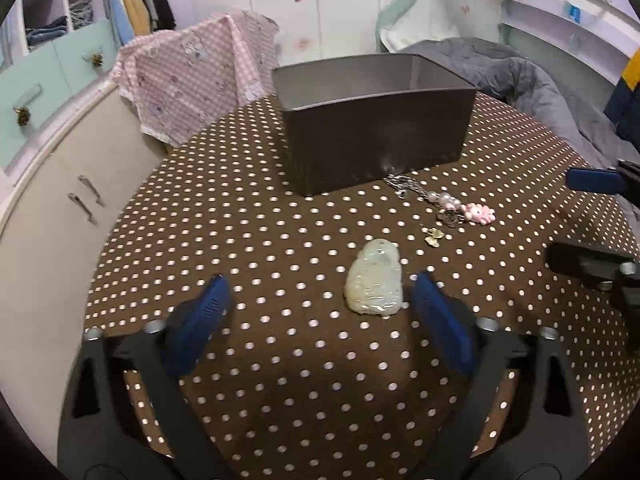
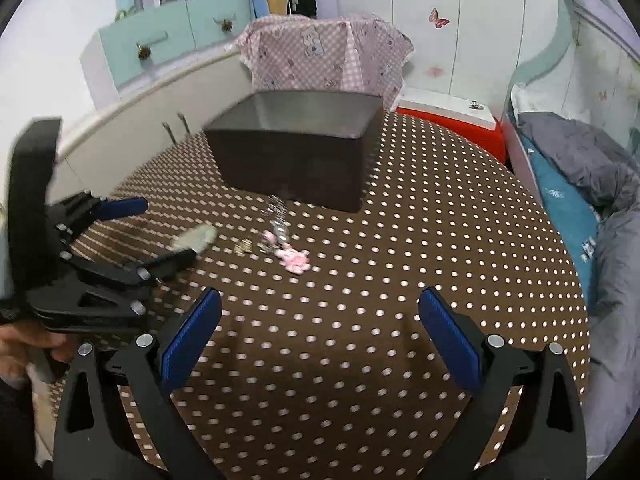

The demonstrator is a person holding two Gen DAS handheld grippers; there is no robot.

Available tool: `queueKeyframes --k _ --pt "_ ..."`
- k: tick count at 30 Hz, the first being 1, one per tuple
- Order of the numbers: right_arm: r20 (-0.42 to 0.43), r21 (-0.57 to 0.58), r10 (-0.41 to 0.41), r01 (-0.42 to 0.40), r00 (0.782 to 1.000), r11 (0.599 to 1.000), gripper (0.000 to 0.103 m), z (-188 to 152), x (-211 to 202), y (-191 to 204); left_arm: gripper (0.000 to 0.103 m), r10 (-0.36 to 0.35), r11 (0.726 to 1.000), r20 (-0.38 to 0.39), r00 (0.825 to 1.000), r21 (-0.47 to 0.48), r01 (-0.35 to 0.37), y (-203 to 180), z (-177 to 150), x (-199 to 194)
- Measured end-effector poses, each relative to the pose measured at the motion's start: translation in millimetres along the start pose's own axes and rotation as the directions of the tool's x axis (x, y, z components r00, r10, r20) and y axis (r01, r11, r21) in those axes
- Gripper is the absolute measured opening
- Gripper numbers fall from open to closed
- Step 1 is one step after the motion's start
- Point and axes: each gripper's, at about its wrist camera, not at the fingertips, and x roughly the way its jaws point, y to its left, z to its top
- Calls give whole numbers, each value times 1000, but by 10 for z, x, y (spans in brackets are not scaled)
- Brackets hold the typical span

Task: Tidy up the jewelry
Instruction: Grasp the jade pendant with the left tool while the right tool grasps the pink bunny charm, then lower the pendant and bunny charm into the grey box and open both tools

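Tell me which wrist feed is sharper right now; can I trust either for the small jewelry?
Left wrist view: crisp; jade pendant and pink charm read clearly. Right wrist view: motion-smeared; the pendant and charm blur, and the dots streak. Both bend at the edges.

Round brown polka-dot table (image 1: 280, 220) – dark box (image 1: 372, 136), pale jade pendant (image 1: 374, 284), pink charm chain (image 1: 452, 204), sm. gold piece (image 1: 434, 236)

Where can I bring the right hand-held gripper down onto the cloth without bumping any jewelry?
Bare polka-dot tablecloth lies to the right of the pink charm and in front of the dark box, out to the table edge. It is crowded on the left: the chain, gold piece, pale jade pendant and left hand-held gripper cluster there.
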Motion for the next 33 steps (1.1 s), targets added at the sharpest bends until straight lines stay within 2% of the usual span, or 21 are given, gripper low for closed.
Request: queueKeyframes --k 2,3,5,6,10,14,15,23,33 --pt "-16 -20 12 -12 1000 1000 79 13 83 -1 62 -38 999 -27 999 9 39 -23 2 51" --pt "-25 -32 7 -7 1000 999 74 26 128 6 57 -63 998 -26 998 4 63 -21 8 48" --pt "-38 -50 2 -4 999 999 67 46 211 30 33 -104 995 -21 994 6 104 -36 13 35" --pt "-47 -65 7 -10 999 998 64 66 268 53 30 -110 994 -19 994 13 111 -50 12 25" --pt "-65 -118 24 -32 998 992 55 153 406 146 29 -127 992 -14 992 3 127 -48 3 3" --pt "-64 -158 22 -32 998 987 20 201 450 195 29 -132 991 -9 991 -13 132 -39 3 -13" --pt "-63 -167 23 -34 998 985 16 184 430 206 29 -131 991 -7 991 -15 131 -34 -7 -18" --pt "-35 -127 90 -94 995 987 16 68 136 83 29 -146 987 34 989 -61 148 101 -81 -125" --pt "66 -157 143 -132 988 979 16 241 -551 89 29 -128 986 122 984 -95 140 275 -61 -547"
